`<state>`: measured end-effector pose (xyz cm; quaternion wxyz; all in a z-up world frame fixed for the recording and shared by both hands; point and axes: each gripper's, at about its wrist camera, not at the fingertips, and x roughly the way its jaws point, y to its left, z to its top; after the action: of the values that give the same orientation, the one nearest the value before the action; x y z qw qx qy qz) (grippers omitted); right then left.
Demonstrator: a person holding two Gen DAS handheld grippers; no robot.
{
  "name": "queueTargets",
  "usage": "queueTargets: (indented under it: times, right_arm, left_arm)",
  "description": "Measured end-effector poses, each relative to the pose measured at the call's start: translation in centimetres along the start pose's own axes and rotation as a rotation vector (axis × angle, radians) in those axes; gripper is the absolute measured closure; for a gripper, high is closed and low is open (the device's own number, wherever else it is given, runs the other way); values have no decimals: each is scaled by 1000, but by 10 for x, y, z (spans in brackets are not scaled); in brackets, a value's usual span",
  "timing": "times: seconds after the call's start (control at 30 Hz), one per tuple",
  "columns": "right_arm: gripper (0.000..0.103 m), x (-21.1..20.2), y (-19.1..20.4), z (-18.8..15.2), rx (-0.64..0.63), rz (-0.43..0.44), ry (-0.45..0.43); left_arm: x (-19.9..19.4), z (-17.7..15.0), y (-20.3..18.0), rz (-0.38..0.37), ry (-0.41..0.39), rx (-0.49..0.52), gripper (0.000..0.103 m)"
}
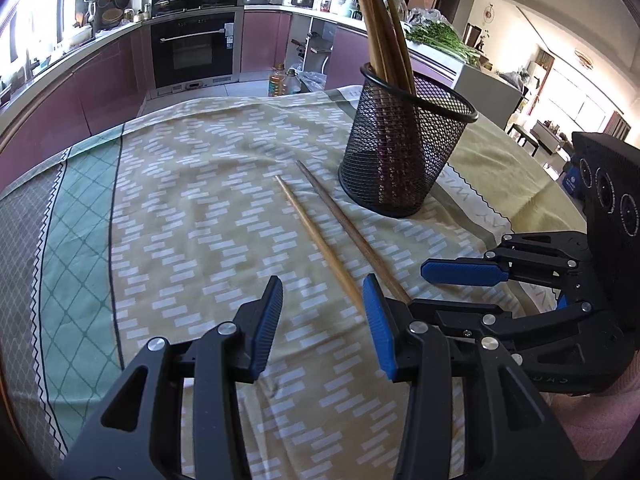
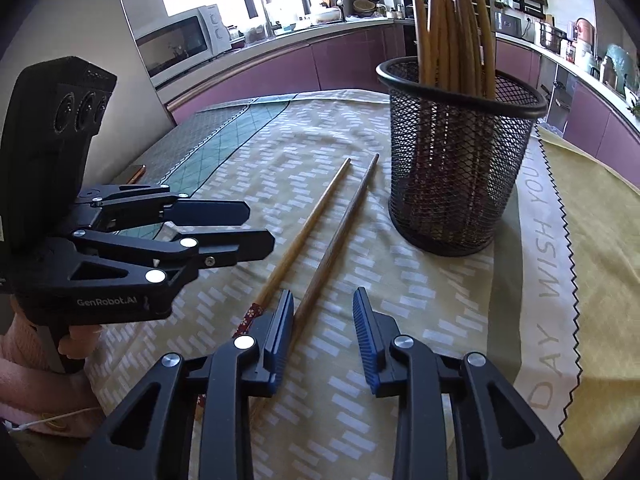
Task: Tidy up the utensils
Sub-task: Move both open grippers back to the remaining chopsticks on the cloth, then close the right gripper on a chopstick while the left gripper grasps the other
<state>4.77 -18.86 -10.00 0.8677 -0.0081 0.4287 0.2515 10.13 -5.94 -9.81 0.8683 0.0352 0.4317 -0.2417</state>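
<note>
Wooden chopsticks: two lie loose, side by side and slightly apart, on the patterned tablecloth [image 1: 192, 184] just beside the black mesh holder [image 1: 404, 152], a paler chopstick [image 1: 316, 240] and a darker chopstick [image 1: 344, 220], while more stand upright in the holder. Light, stiff and slim, each would likely roll under a loose pinch, so the thick end nearest the claws looks the best hold; the left gripper [image 1: 322, 322] and right gripper [image 2: 322, 334] are both spread and empty. Only the right wrist view shows the paler stick's red patterned end and both claws parted.
</note>
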Motion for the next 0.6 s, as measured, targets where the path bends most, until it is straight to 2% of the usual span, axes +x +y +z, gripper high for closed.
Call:
queueTargets:
  times: [0.37,0.6]
  right_arm:
    - [74,0,-6,-1,6,-3,-2]
    - [75,7,-7,6,14,-8,-13]
  left_arm:
    - [19,9,-10,48,44,41,67]
    - [19,9,-8,37,50,41,84]
